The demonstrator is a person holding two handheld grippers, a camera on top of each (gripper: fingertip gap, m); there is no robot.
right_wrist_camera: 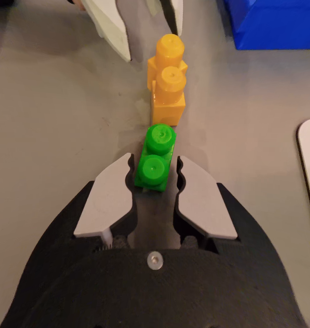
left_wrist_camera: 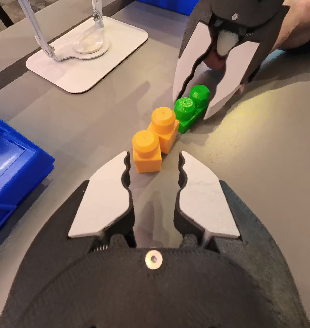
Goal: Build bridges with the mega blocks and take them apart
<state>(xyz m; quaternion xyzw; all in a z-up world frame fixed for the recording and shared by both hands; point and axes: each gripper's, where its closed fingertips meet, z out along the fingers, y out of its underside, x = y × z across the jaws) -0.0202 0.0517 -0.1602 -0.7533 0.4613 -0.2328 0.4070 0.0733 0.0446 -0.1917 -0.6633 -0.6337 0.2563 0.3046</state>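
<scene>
Surface: grey counter, matte, lit warmly at the right; a blue bin stands at the left edge, a white stand base farther back.
Left gripper: nearest the left wrist camera, low over the counter. Fingers spread apart, holding nothing; the near orange block stands just ahead of the tips, close to the left finger.
Block row: near orange block, then a second orange block touching it, then the green two-stud block, all seated on the counter in one line. No bridge is assembled.
Right gripper: at the far end of the row, tilted steeply downward, a hand behind it. Fingers open and straddling the green block; a gap shows at the right finger, so nothing is gripped.
Step in hand (judged): taking hold of the green block as the span.
Procedure: centre the green block between the fingers, close squarely on its long sides below the studs, then lift straight up so the touching orange block is not dragged.
</scene>
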